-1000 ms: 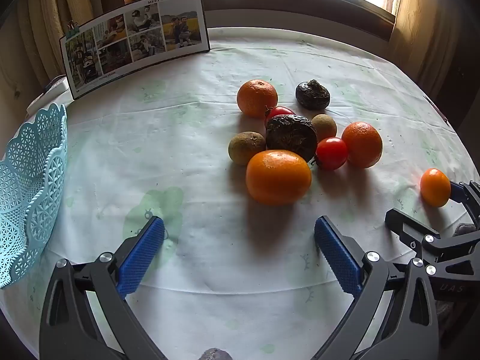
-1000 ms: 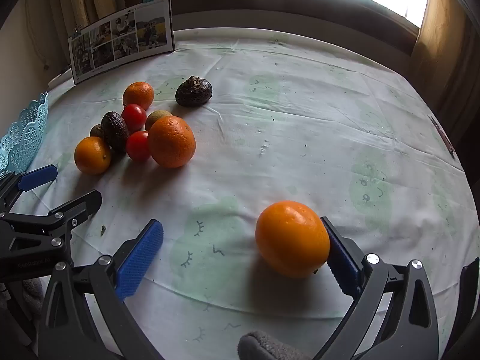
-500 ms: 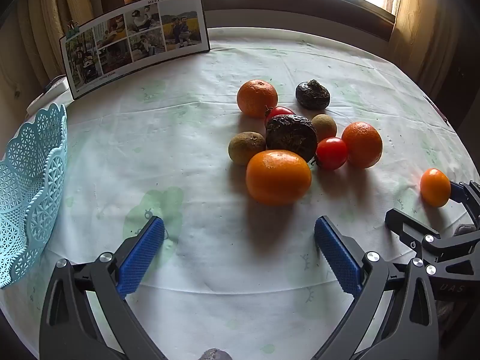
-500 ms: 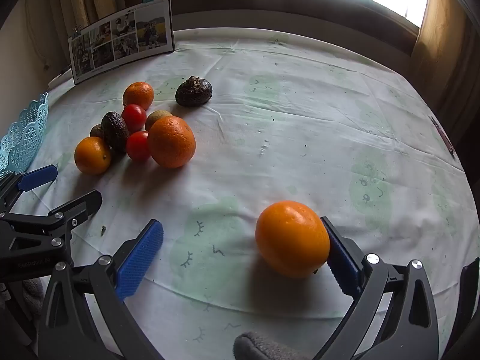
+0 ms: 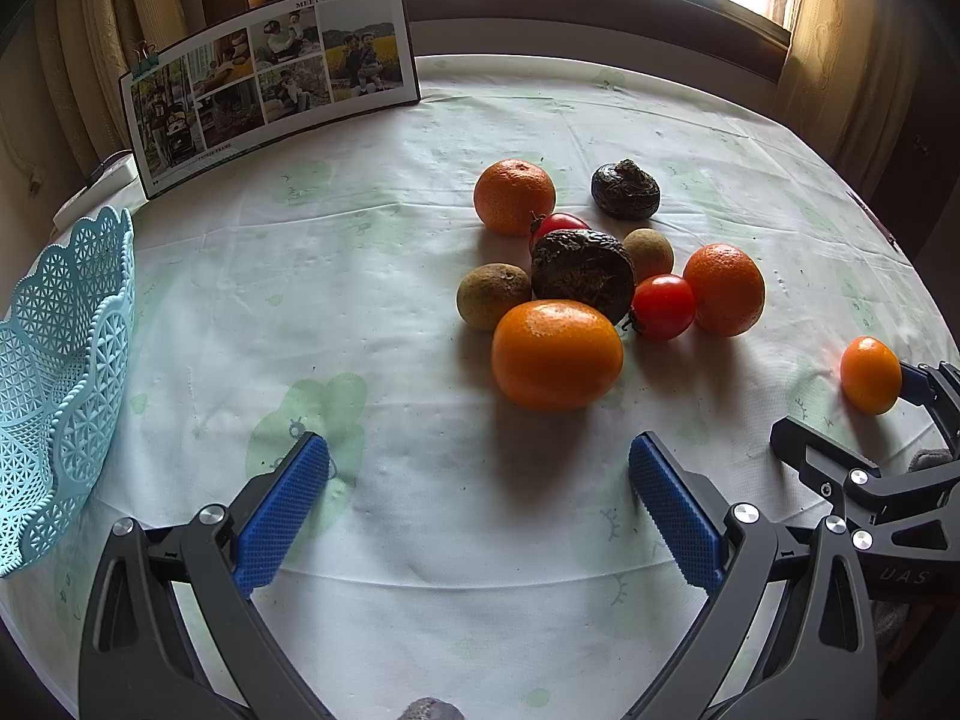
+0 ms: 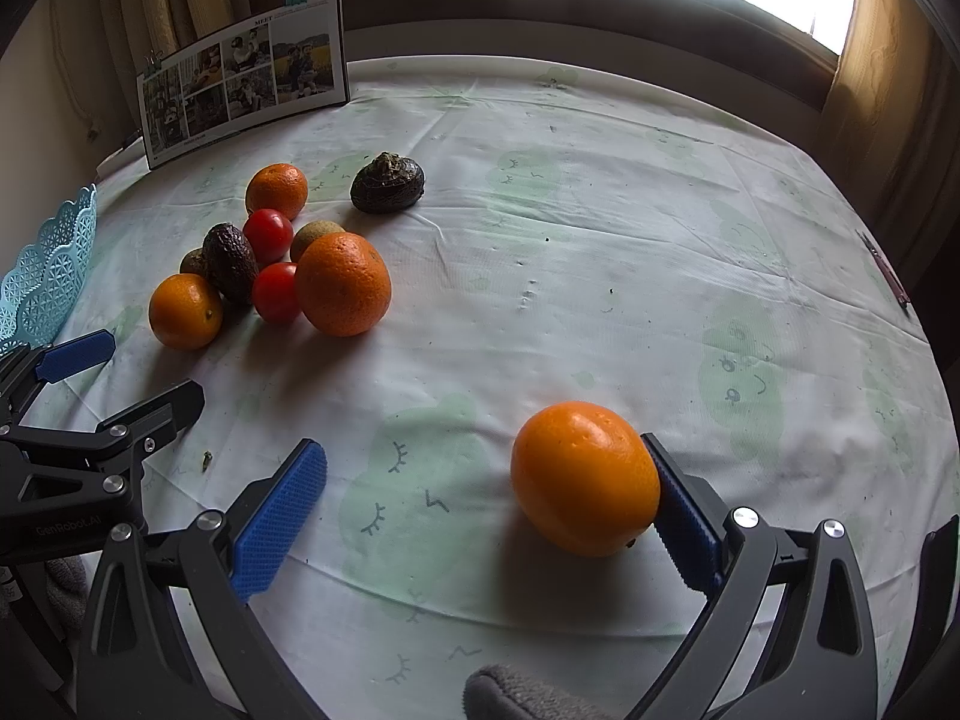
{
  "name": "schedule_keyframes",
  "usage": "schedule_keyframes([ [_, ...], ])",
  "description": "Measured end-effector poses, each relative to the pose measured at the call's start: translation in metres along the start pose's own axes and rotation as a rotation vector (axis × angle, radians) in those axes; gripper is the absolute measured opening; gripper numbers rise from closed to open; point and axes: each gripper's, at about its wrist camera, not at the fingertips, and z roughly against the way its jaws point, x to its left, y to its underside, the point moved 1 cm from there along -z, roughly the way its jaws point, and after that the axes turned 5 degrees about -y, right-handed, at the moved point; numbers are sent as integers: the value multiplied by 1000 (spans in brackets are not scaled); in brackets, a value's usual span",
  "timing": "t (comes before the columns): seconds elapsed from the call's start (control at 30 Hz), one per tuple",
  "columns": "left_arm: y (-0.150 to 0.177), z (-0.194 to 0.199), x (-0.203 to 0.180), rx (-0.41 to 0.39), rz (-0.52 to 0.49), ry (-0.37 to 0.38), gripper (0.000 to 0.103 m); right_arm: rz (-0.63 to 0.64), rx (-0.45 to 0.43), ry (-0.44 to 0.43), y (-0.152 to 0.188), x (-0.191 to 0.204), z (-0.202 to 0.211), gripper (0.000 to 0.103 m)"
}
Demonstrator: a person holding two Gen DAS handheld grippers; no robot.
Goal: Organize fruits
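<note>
A cluster of fruit lies on the tablecloth: a large orange (image 5: 557, 354) in front, a dark wrinkled avocado (image 5: 582, 273), a brown kiwi (image 5: 493, 295), a tomato (image 5: 663, 306) and another orange (image 5: 724, 288). My left gripper (image 5: 478, 462) stands open just short of the large orange, with nothing between its pads. Apart from the cluster, a lone orange (image 6: 585, 477) rests on the cloth inside my open right gripper (image 6: 480, 462). It touches the right blue pad (image 6: 684, 516), while the left pad (image 6: 279, 519) is well clear of it.
A light blue lattice basket (image 5: 60, 372) sits at the table's left edge. A clipped photo board (image 5: 270, 81) leans at the back left. A second dark fruit (image 5: 625, 189) and a mandarin (image 5: 514, 195) lie behind the cluster. Curtains and a window sill ring the round table.
</note>
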Motion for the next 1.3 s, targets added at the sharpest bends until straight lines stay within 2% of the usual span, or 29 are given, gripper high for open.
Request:
schedule_keyframes([
  [1.3,-1,0,1,1,0,4,101,-12,-1,11,-4,-1,-4,98],
])
